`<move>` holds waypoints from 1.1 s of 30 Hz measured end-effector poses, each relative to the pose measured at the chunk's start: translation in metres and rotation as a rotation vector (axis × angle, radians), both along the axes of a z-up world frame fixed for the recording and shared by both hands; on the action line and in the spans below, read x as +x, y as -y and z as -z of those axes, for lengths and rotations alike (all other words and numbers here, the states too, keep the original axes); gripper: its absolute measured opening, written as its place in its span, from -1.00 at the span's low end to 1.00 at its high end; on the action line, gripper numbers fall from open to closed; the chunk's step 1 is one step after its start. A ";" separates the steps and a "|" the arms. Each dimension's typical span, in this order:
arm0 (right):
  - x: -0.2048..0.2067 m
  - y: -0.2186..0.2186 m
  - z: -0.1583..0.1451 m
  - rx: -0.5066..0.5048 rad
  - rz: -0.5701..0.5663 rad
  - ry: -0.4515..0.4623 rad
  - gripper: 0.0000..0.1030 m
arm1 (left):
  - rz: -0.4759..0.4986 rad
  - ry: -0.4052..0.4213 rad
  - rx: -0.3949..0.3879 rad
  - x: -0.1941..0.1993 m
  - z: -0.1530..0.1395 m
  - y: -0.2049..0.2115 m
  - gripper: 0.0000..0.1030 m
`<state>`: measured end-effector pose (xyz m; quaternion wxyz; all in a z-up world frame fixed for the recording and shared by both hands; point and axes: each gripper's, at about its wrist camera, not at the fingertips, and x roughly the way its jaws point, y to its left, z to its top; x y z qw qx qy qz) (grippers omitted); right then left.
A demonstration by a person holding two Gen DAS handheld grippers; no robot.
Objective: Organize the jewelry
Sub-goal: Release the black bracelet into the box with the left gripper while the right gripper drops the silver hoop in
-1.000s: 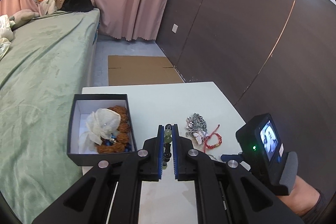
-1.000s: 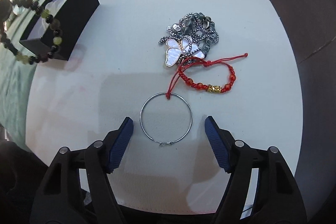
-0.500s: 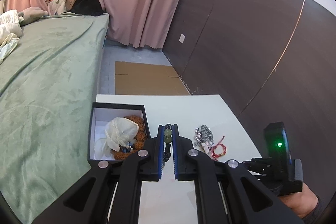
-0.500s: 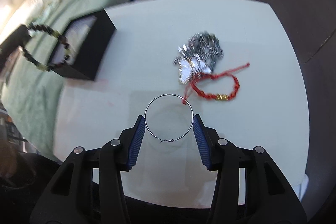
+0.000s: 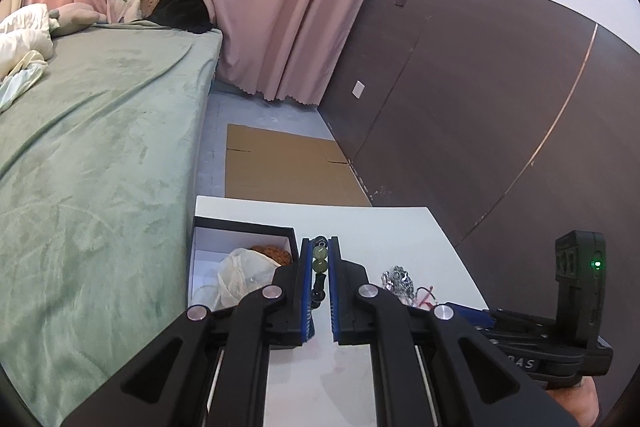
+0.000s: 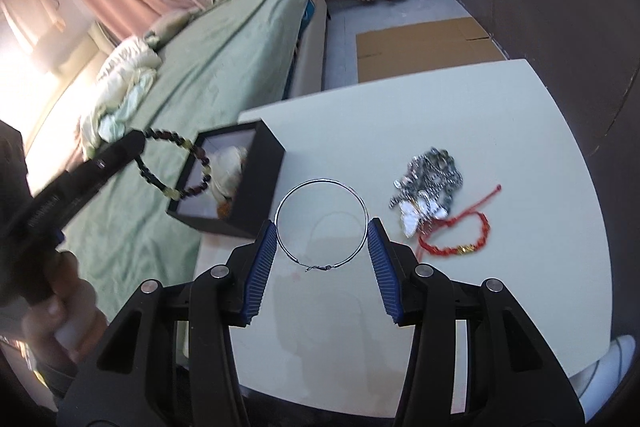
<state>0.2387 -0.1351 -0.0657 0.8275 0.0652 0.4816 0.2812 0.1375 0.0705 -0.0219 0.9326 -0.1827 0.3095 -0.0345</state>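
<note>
Two pieces are being carried at once toward the black box (image 6: 240,187), so the step in hand is judged to be the transfer of picked-up jewelry into storage. The right claw (image 6: 322,241) is half closed across the thin silver hoop (image 6: 320,223); its jaws have just been closing, and the hoop is now pinched at its two sides between the blue pads, lifted clear of the desk (image 6: 500,131), on which its shadow is seen. The left claw (image 5: 319,267) is almost fully closed on the beaded bracelet (image 5: 319,259), whose loop is seen in the right wrist view hanging over the near edge of the box. From the right claw, the box lies at about ten o'clock; a pale pouch (image 5: 240,273) and a brown beaded piece (image 5: 272,251) are already inside it. Left on the desk, at about two o'clock from the right claw, are a silver cluster with a white butterfly (image 6: 428,187) and, touching it, a red cord bracelet (image 6: 460,237). For the next move, the bracelet would need to be lowered over the open box and released, then the hoop swung across and dropped flat without being bent.
</note>
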 end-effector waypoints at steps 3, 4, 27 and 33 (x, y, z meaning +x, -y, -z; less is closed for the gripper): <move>0.002 0.000 -0.004 0.030 0.012 0.001 -0.07 | -0.014 -0.003 -0.023 0.005 0.004 -0.006 -0.89; 0.003 -0.001 -0.004 0.035 0.012 0.003 -0.07 | -0.025 -0.006 -0.033 0.006 0.006 -0.009 -0.87; 0.007 -0.064 -0.016 0.179 0.003 0.063 -0.06 | -0.173 -0.012 -0.010 -0.027 0.003 -0.042 0.84; 0.006 -0.087 -0.013 0.204 -0.018 0.060 -0.06 | -0.219 -0.009 -0.027 -0.039 0.002 -0.062 0.84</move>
